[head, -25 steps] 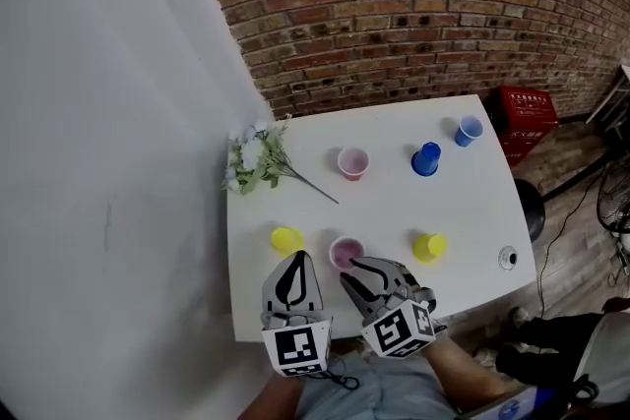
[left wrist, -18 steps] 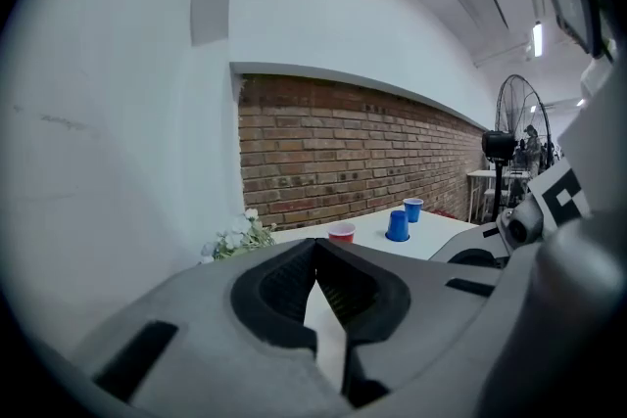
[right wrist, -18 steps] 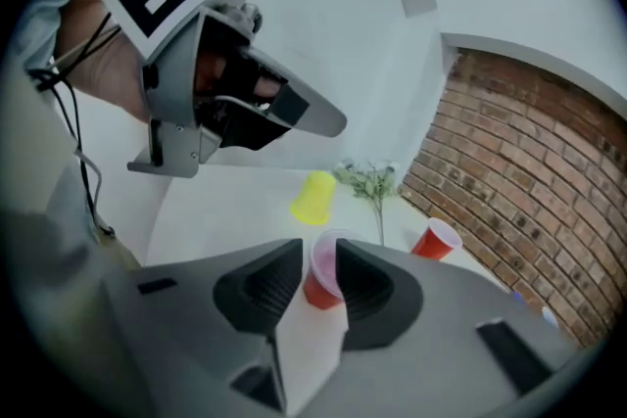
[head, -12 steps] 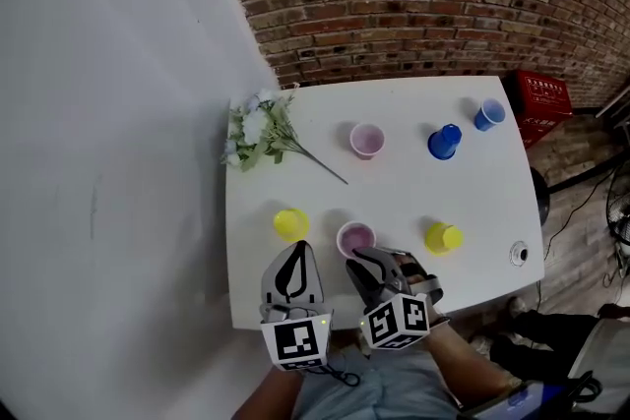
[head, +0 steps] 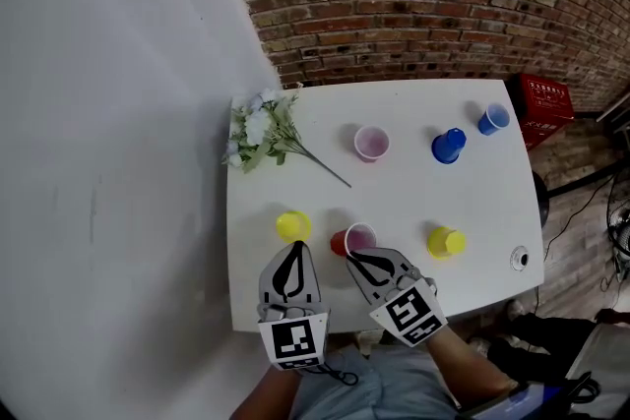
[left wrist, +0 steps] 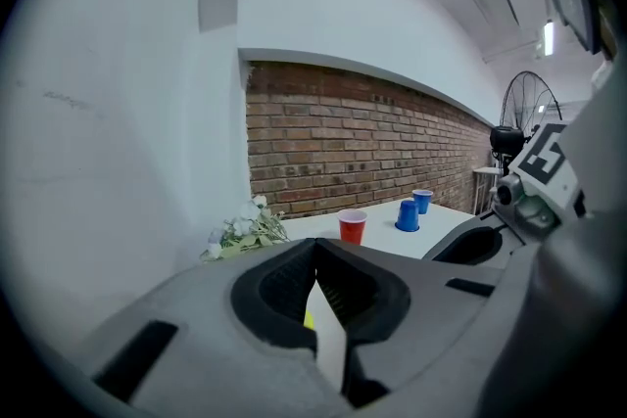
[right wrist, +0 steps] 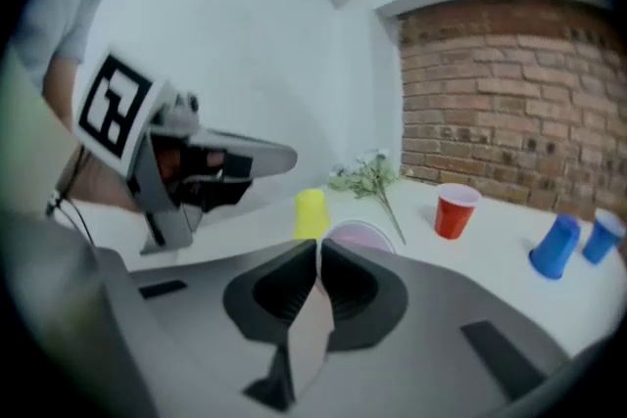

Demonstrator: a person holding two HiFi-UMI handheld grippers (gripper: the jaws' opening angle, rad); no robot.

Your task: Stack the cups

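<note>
- The right claw (head: 354, 257) is seen pressed together now. Its jaws have just been closing, and the near wall of the closest red cup (head: 342, 243) looks to be pinched right at the tips.
- Half a second back, that cup was standing straight just ahead of the tips, with only its pinkish inside on show. Now it's tipped, and its red side is exposed in the head view.
- So the grab can probably be counted as made. The cup seems to be getting levered off the table (head: 394, 202), though a real lift isn't shown yet. Nothing is stacked so far.
- Which way it points: the mouth is kept up at the claw tips, while the base is swung away towards the left claw's side. The long axis is leaned well off vertical, not laid flat.
- With only a thin rim pinch, some swinging or slipping should be expected as the cup is carried.
- The left claw (head: 292, 251) is also pressed together, with nothing between its jaws. A yellow cup (head: 290, 225) is parked just ahead of its tips.
- The second red cup (head: 371, 143) is left upright, well ahead of the right claw, and is likely the one to be stacked with.
</note>
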